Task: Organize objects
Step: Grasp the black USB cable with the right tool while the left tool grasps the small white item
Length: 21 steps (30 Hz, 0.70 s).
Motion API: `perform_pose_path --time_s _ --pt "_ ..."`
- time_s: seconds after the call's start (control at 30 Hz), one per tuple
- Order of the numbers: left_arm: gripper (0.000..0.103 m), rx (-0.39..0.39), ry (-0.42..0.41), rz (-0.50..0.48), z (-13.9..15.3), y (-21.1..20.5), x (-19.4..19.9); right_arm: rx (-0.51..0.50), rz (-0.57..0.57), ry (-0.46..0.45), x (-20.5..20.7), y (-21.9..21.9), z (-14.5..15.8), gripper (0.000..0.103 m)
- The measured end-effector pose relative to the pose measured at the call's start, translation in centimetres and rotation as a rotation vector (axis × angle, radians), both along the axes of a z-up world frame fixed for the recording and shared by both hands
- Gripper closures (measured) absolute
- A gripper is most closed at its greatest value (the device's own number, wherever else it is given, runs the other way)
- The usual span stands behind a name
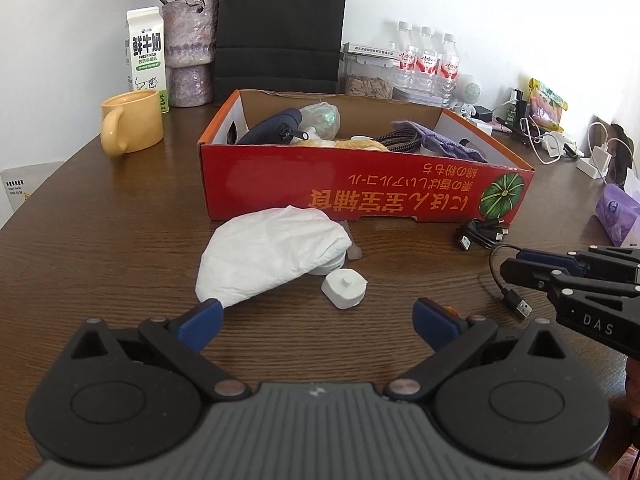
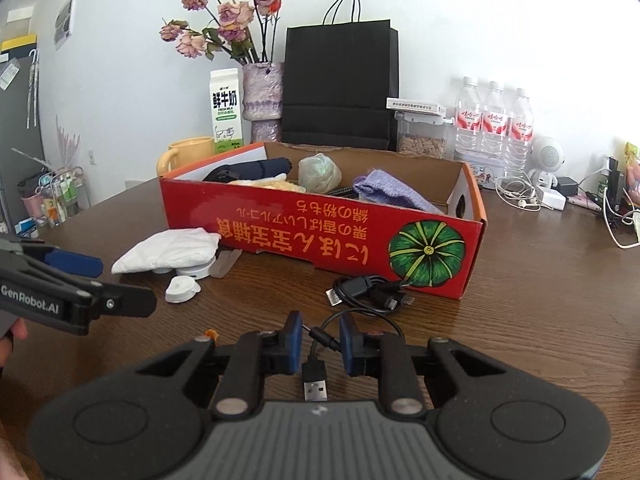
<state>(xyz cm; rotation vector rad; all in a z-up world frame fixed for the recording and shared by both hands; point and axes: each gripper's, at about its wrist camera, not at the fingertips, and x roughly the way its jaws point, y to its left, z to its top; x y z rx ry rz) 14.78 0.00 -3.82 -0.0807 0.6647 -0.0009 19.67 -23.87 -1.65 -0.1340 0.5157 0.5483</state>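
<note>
Box already holds several items; cloth, cap and cables remain on desk. Right gripper jaws nearly closed around cable; left gripper jaws apart, empty.

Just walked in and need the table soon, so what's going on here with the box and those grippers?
A person is tidying loose items into the red cardboard box with two handheld grippers. The right gripper has narrowed around a short black USB cable on the wooden table; whether its pads grip yet is unclear. The left gripper hangs open, empty, near the white cloth and a small white cap.
</note>
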Motion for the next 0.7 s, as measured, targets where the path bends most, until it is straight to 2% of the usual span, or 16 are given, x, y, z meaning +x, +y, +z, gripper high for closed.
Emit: perform_pose_path --time_s 0.17,0.37,0.5,0.7 --pt "0.0 0.005 -0.005 0.003 -0.3 -0.6 0.6 0.017 -0.023 -0.023 -0.2 -0.4 0.2 0.084" --pt "0.01 0.007 -0.003 -0.004 -0.5 -1.4 1.9 0.037 -0.041 -0.027 -0.2 -0.8 0.3 0.084" --pt "0.02 0.014 -0.004 -0.005 -0.7 -1.9 2.7 0.036 -0.043 -0.03 -0.3 -0.8 0.3 0.084" --pt "0.024 0.024 -0.009 0.01 -0.9 -2.3 3.1 0.041 -0.047 -0.025 -0.2 -0.8 0.3 0.084"
